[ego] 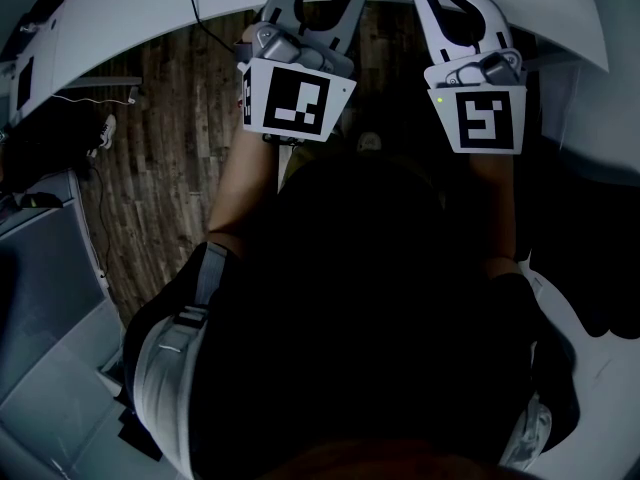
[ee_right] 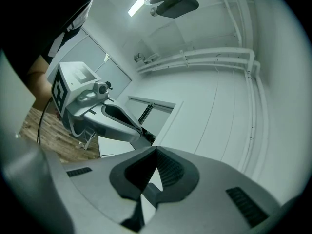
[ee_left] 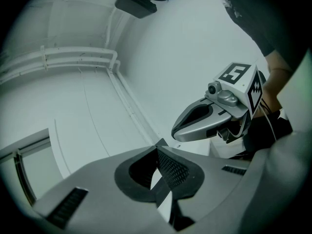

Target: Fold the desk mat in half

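White tabletop (ego: pixel 120 18) curves across the far side of the head view, and both tools are held level on its near side, over the wooden floor (ego: pixel 160 178), side by side and close to the person's dark torso (ego: pixel 370 298). The left gripper (ee_left: pixel 158 147) has its jaws clenched tip to tip with nothing between them. The right gripper (ee_right: pixel 155 151) is closed and empty in the same way. Each one shows in the other's view, just beside it. The desk mat appears in no view, so whether it lies flat or already folded cannot be told. Judged from that, the pose reads as a neutral hold short of the tabletop, one that would suit either a person about to reach for the mat or one who has drawn back from it. A thin cable (ego: pixel 203 18) runs across the tabletop and off its edge towards the left gripper, and could snag a reach on that side. High above the tabletop, wall pipes (ee_right: pixel 204 55) and a ceiling lamp (ee_right: pixel 136 6) are well clear.
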`<state>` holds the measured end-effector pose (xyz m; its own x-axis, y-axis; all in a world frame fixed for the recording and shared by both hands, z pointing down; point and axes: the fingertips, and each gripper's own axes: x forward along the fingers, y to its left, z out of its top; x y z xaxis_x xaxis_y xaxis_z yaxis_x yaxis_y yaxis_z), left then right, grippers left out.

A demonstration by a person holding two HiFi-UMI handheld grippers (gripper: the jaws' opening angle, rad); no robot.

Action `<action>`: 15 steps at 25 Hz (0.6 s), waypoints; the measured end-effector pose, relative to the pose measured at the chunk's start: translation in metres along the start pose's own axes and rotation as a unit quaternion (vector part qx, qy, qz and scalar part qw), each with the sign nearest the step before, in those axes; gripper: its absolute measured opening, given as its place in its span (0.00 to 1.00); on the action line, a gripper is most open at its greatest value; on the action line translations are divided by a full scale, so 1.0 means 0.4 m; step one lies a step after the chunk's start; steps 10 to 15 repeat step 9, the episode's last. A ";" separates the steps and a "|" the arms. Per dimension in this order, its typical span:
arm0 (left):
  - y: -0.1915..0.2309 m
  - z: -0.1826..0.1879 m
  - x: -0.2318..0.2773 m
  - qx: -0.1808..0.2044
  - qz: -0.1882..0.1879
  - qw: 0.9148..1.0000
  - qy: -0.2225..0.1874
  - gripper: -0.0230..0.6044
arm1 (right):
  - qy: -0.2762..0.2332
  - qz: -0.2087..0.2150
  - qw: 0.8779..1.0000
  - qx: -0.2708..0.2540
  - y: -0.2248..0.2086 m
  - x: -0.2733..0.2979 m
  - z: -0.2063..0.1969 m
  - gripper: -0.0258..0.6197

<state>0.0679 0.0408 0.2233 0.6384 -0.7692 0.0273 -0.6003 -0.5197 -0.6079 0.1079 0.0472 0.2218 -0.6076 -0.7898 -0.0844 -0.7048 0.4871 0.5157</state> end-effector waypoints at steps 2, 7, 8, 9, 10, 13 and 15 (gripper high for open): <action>-0.001 0.009 0.001 0.006 -0.001 1.000 -0.004 0.06 | 0.000 0.000 1.000 -0.005 -0.002 -0.004 0.001 0.08; -0.016 0.013 0.003 0.007 -0.003 1.000 -0.005 0.06 | -0.004 -0.004 1.000 -0.003 -0.003 -0.016 -0.003 0.08; -0.017 0.011 0.003 0.007 -0.003 1.000 -0.005 0.06 | -0.004 -0.005 1.000 -0.002 -0.003 -0.017 -0.004 0.08; -0.017 0.010 0.002 0.006 -0.003 1.000 -0.005 0.06 | -0.004 -0.006 1.000 0.000 -0.003 -0.017 -0.004 0.08; -0.017 0.010 0.002 0.006 -0.003 1.000 -0.005 0.06 | -0.004 -0.006 1.000 0.000 -0.003 -0.017 -0.004 0.08; -0.017 0.010 0.002 0.006 -0.003 1.000 -0.005 0.06 | -0.004 -0.006 1.000 0.000 -0.003 -0.017 -0.004 0.08; -0.017 0.010 0.002 0.006 -0.003 1.000 -0.005 0.06 | -0.004 -0.006 1.000 0.000 -0.003 -0.017 -0.004 0.08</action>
